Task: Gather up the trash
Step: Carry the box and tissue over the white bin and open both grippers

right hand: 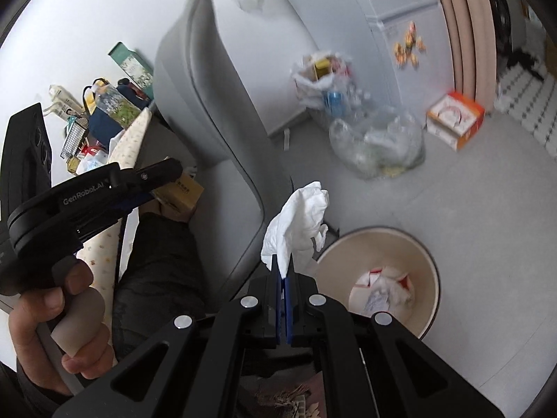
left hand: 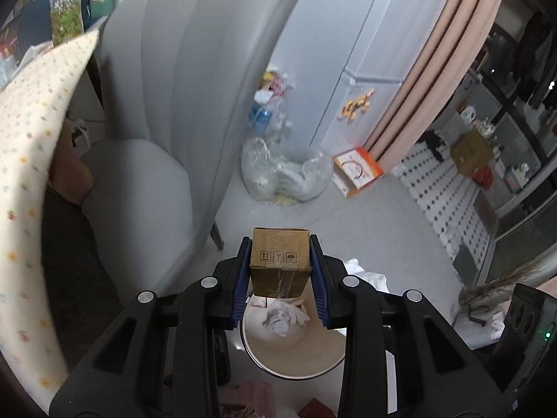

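My left gripper (left hand: 280,244) is shut on a small brown cardboard box (left hand: 280,261), held above the cream round bin (left hand: 292,358) on the floor. Crumpled white paper (left hand: 278,322) lies inside that bin. My right gripper (right hand: 282,261) is shut on a white tissue (right hand: 299,223) that sticks up from its blue pads, just left of the bin (right hand: 334,264). In the right wrist view the left gripper (right hand: 174,181) appears at the left, held by a hand (right hand: 52,317), with the box (right hand: 181,193) between its fingers.
A grey armchair (left hand: 167,122) stands at the left of the bin. Clear plastic bags of rubbish (left hand: 278,174) and an orange and white box (left hand: 358,170) sit on the floor by the white fridge (left hand: 351,52). A spotted cloth (left hand: 31,160) hangs at far left.
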{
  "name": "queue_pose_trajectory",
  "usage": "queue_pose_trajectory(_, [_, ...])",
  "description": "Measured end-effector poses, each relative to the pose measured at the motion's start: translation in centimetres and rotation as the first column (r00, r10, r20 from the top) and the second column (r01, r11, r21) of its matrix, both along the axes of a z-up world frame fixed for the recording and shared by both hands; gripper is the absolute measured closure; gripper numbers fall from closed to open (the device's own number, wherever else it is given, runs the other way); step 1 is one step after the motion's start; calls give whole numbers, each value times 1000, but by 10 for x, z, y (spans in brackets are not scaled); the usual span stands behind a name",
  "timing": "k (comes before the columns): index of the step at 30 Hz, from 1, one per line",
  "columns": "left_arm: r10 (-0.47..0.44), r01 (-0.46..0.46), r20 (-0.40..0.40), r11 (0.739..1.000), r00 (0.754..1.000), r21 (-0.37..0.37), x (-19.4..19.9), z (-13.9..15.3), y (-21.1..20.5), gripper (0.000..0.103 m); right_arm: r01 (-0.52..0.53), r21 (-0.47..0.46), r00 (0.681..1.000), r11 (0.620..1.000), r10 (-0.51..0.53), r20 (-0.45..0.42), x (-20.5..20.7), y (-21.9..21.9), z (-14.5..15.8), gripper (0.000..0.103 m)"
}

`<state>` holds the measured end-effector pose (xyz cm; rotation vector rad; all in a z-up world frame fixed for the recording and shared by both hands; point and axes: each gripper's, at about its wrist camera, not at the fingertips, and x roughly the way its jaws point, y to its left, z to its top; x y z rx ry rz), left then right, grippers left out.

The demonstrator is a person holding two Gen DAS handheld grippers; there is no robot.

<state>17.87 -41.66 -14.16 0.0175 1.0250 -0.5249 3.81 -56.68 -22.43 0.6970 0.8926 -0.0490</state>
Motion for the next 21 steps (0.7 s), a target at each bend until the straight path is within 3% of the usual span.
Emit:
queue_pose_trajectory(6, [-14,15,-36,999,999,32,4,-24,-13,71,36,52,997,998,-33,-64,4,-15,-44,100])
queue_pose_trajectory(9, [-21,24,-57,999,998,38,4,-34,-19,71,56,80,993,995,-47,-105,5,-23,-67,95])
queue_pose_trajectory(11, [-30,33,-74,998,997,45,3,-43,-22,71,77,112,990,991,-63,-129,4,-28,-80,64])
queue_pose_trajectory(12, [-33,37,-85,998,996,46,2,-47,-23,71,98,116,988,988,-83,-129,1,-31,-84,38])
queue_pose_trajectory(16, [-40,46,-109,998,993,48,1,-59,-26,71,132,126,983,983,-112,-148,-9,-40,-92,39])
queue_pose_trajectory(21, [-77,83,-142,996,987,33,-3,-71,-36,71,129,60,977,990,-117,-180,-29,-45,-81,38])
